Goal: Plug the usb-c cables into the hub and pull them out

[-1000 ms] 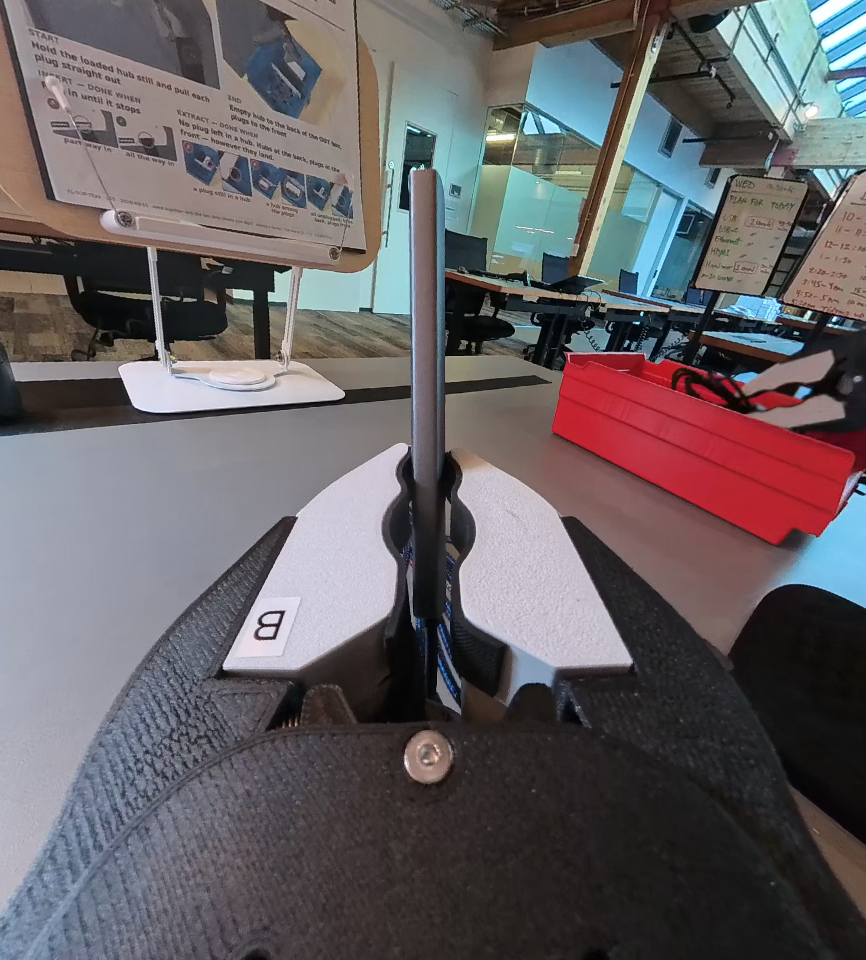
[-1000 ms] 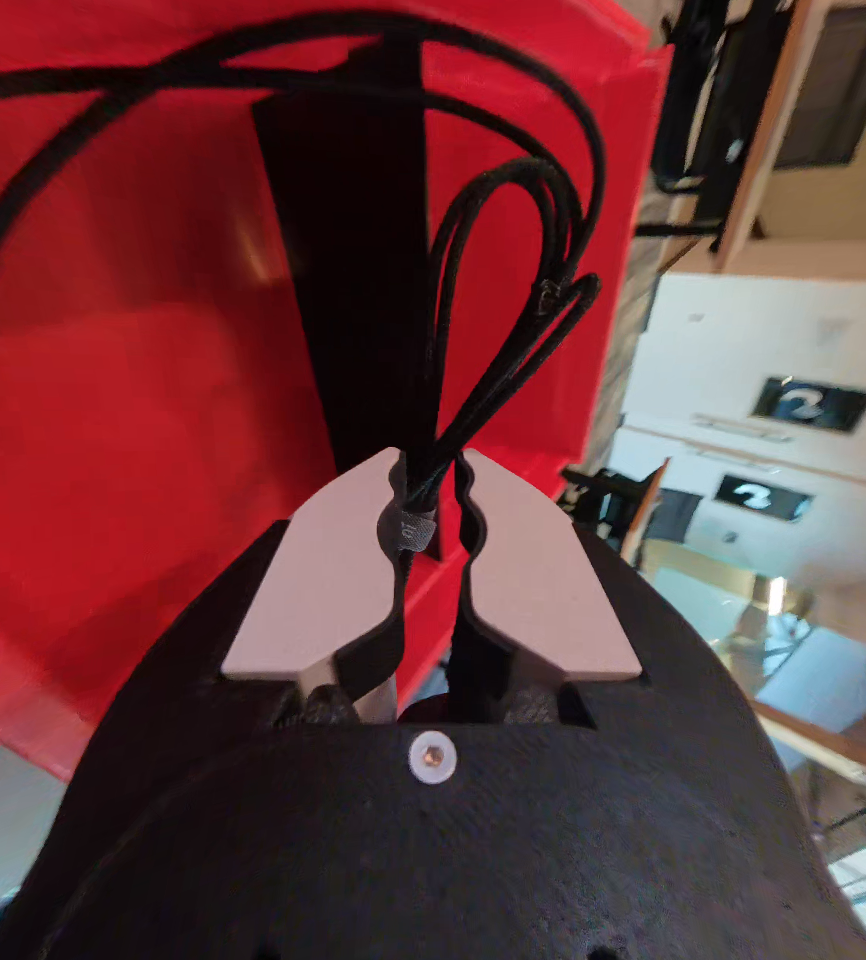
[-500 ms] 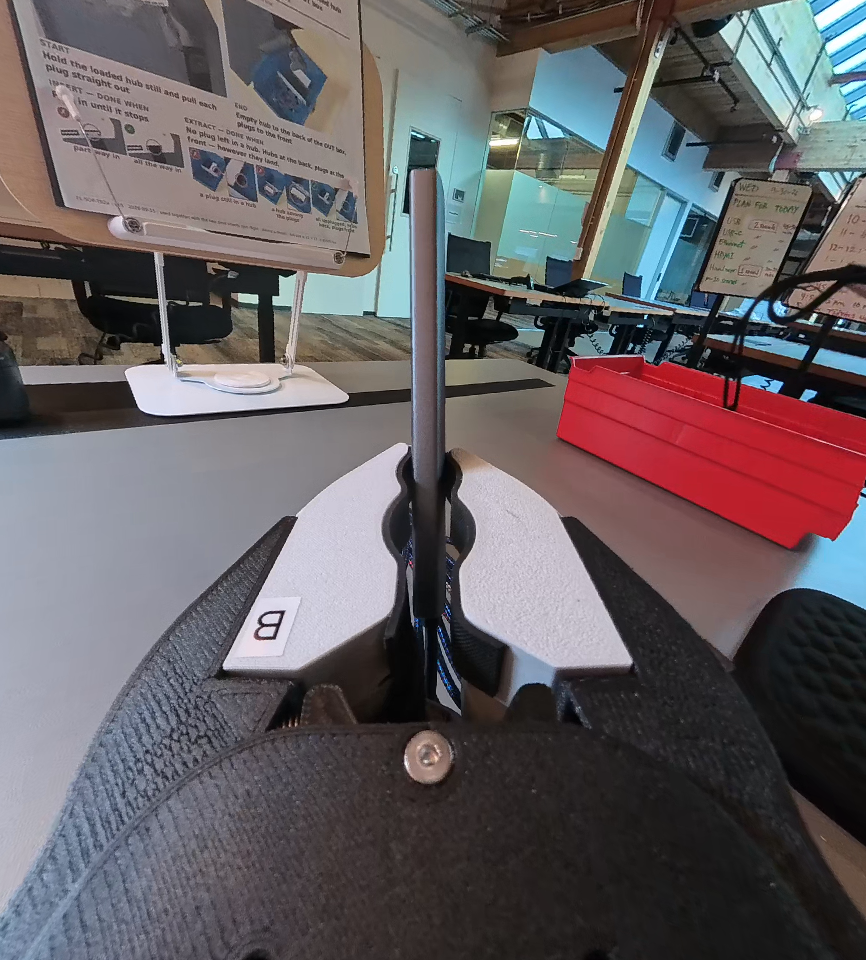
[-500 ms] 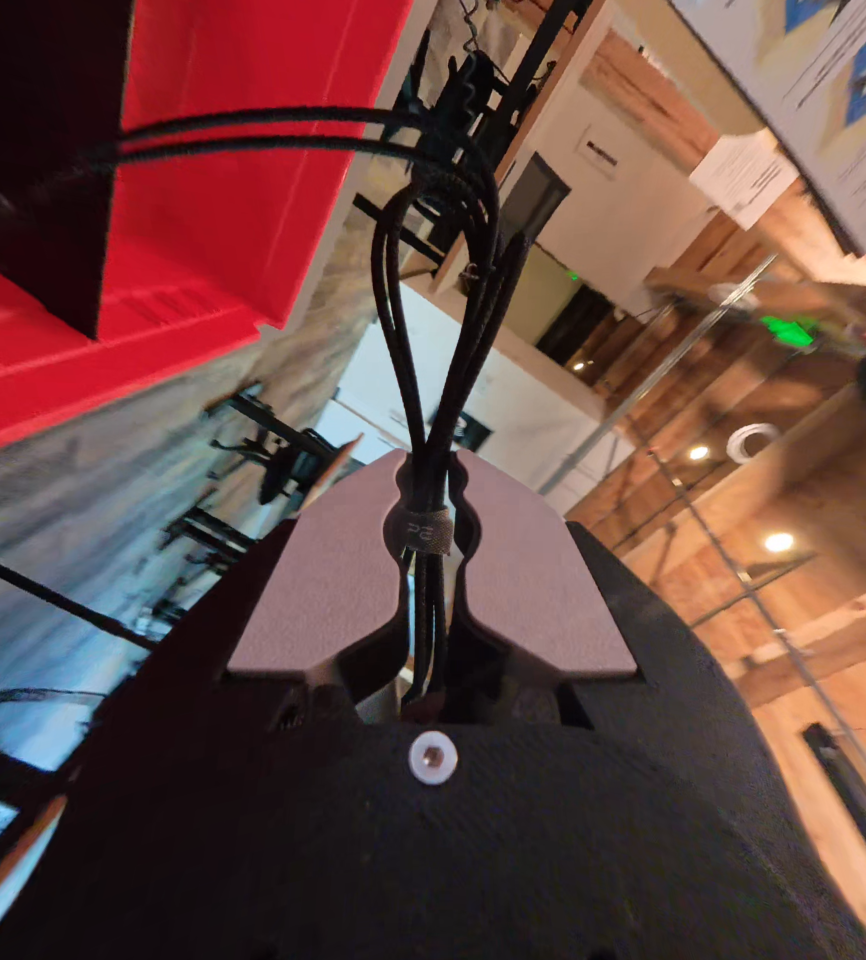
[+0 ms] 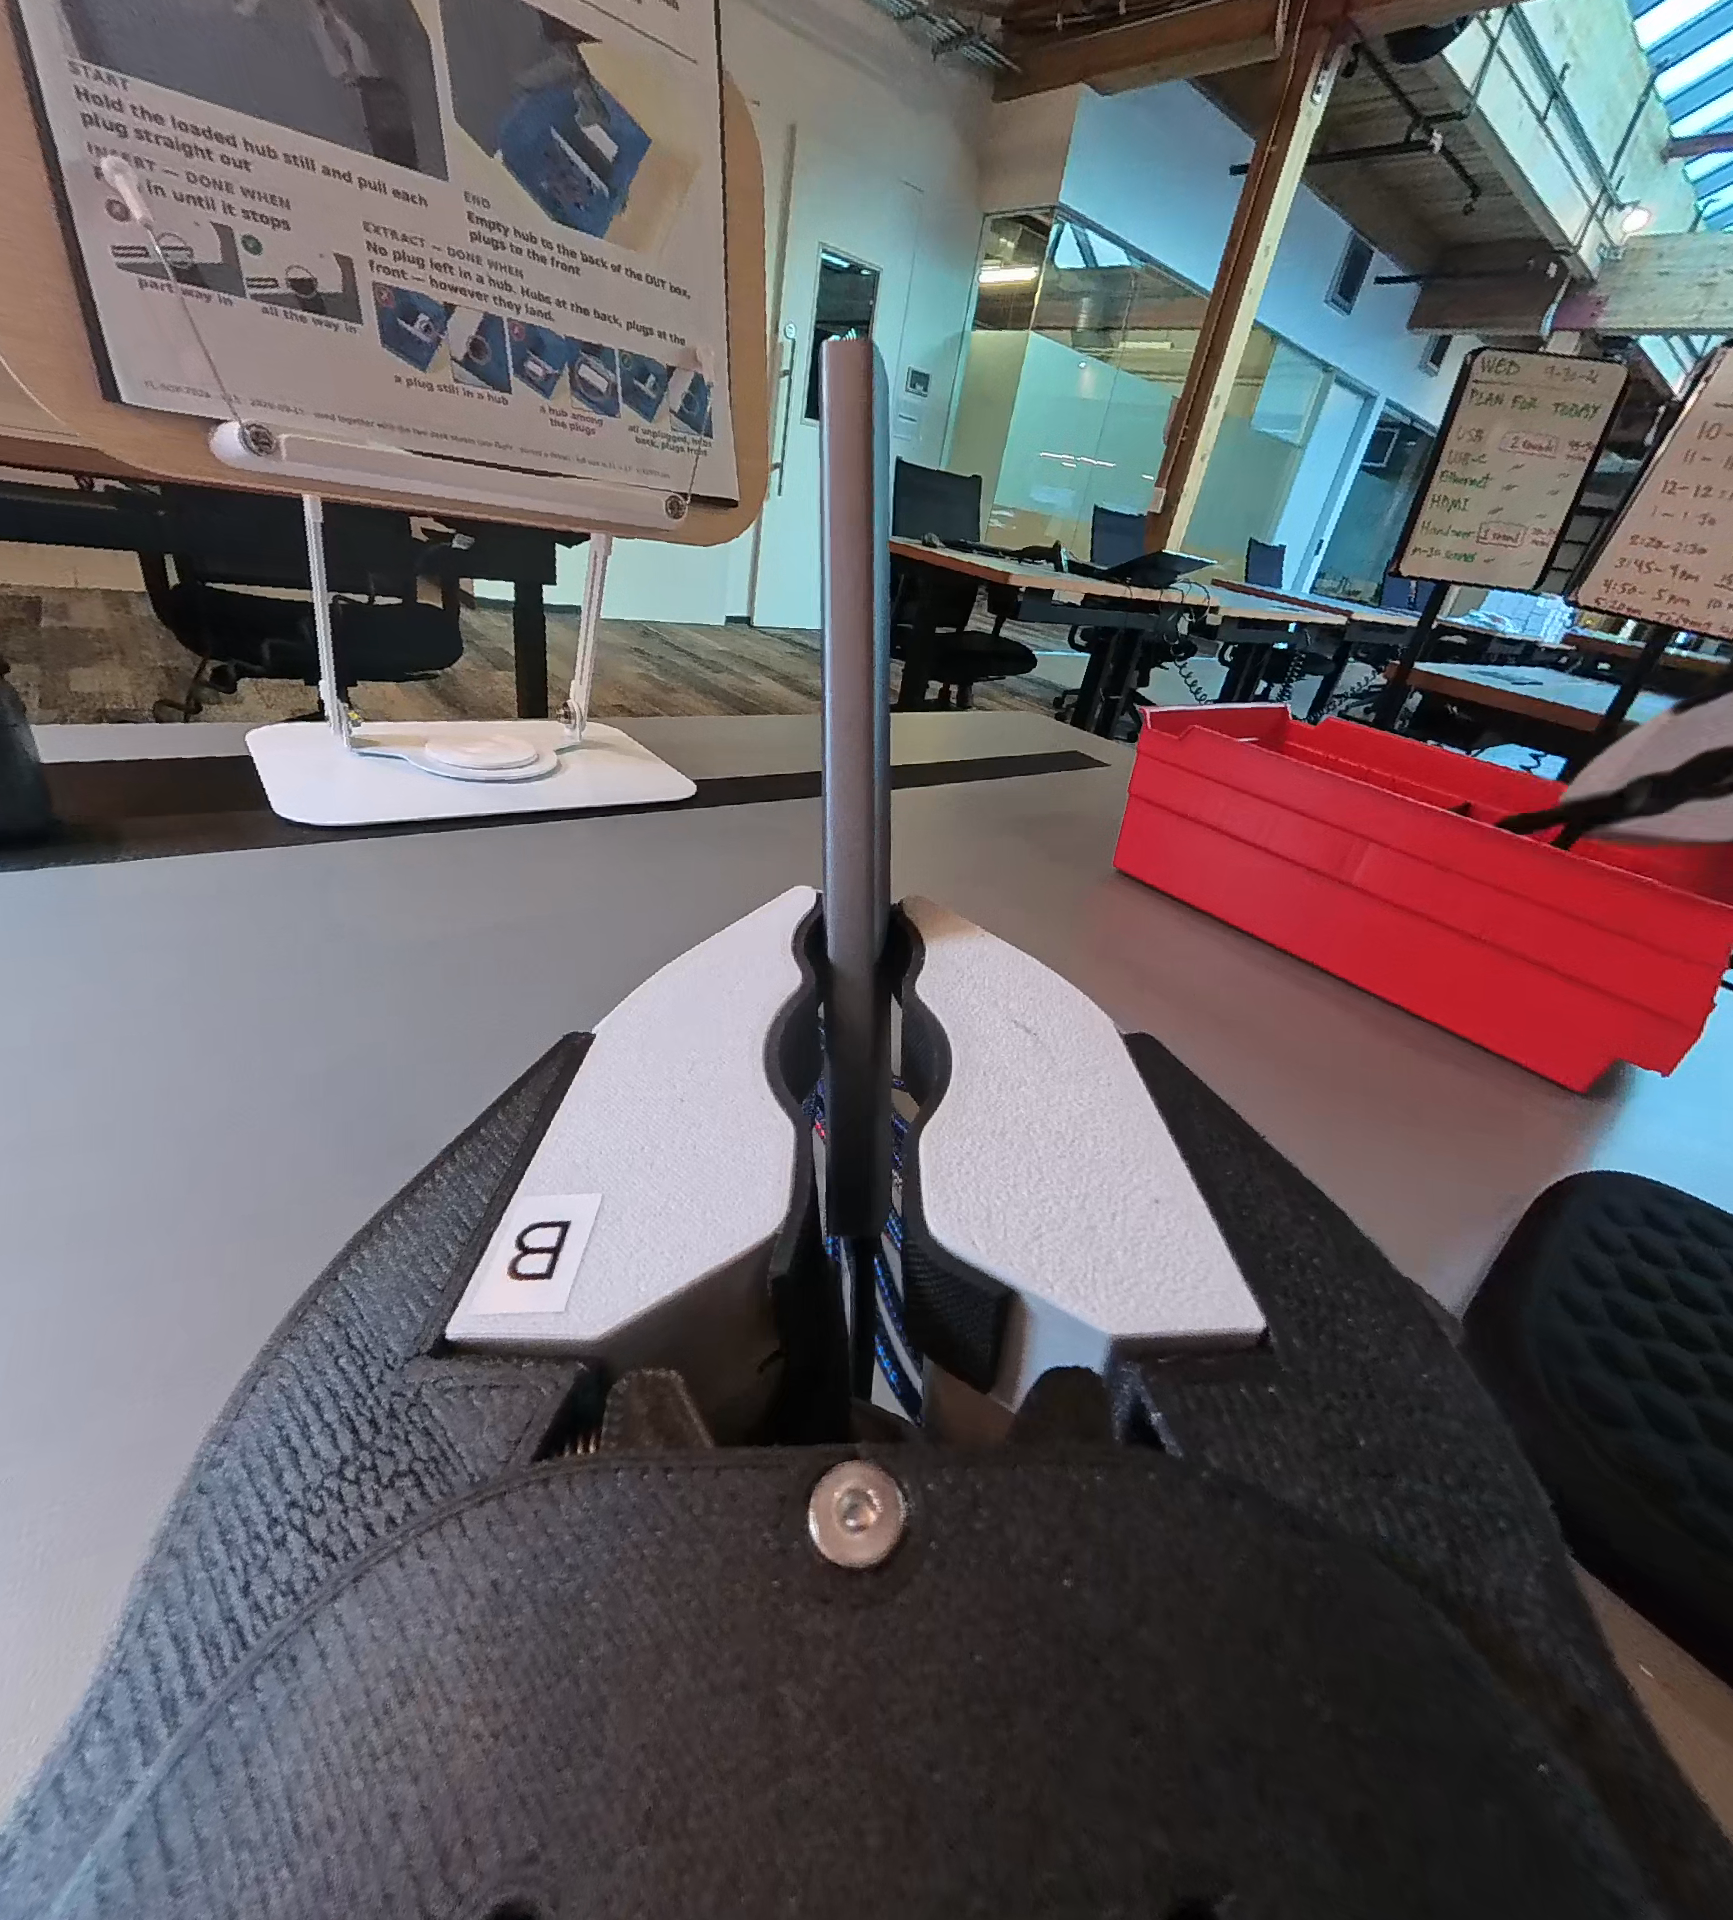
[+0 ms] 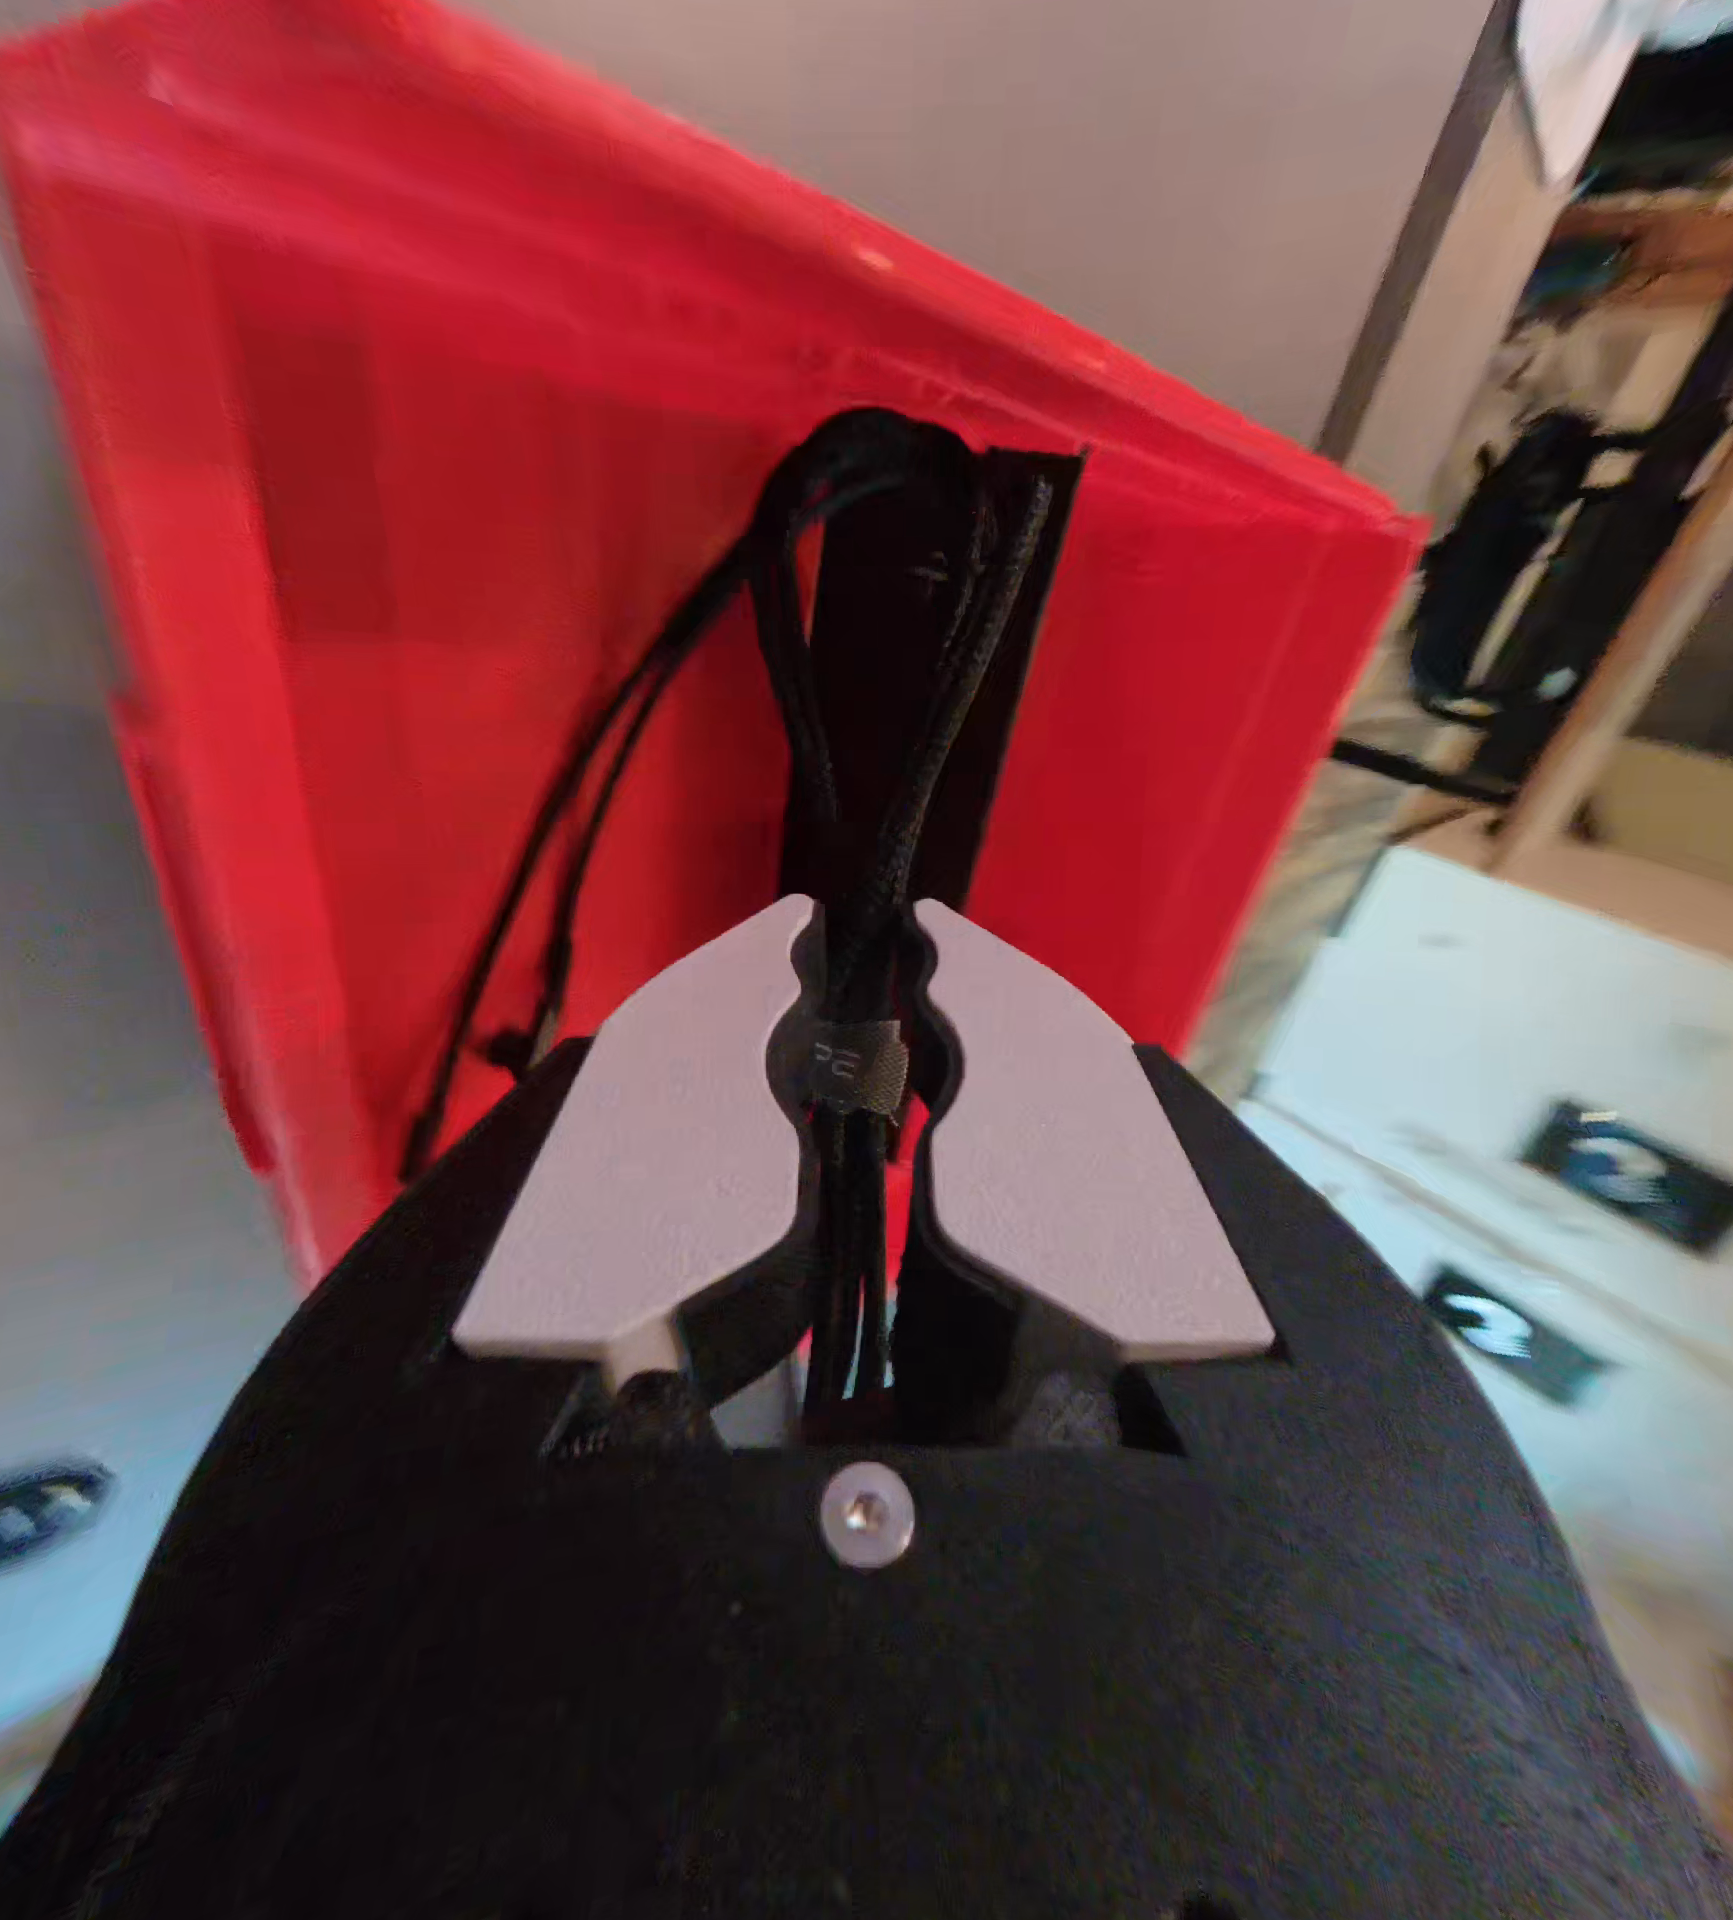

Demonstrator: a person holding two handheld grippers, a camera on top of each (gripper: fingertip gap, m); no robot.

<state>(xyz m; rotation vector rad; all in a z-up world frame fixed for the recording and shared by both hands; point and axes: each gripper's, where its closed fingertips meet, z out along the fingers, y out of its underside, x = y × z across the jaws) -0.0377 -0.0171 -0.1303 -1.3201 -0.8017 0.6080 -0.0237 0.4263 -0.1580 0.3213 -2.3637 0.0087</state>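
Matte grey metal, slim and flat: that's the hub in the left wrist view, standing edge-on with its long axis running straight up out of the left gripper. Those grainy white fingers are clamped tight on its lower end, set in a coarse black printed body. Below lies a smooth grey table, and a white stand holds an instruction sheet at the back. A glossy red bin sits off to the right, and the right gripper hangs just over it with black strands in its bite. Behind stretch an open office, timber beams and two whiteboards.

Over to the right wrist view, which is blurred. The right gripper is closed around a bundle of braided black usb-c cables, bound by a dark strap. The bundle runs lengthwise between the fingers, its loops pointing forward at the red bin, which fills the frame.
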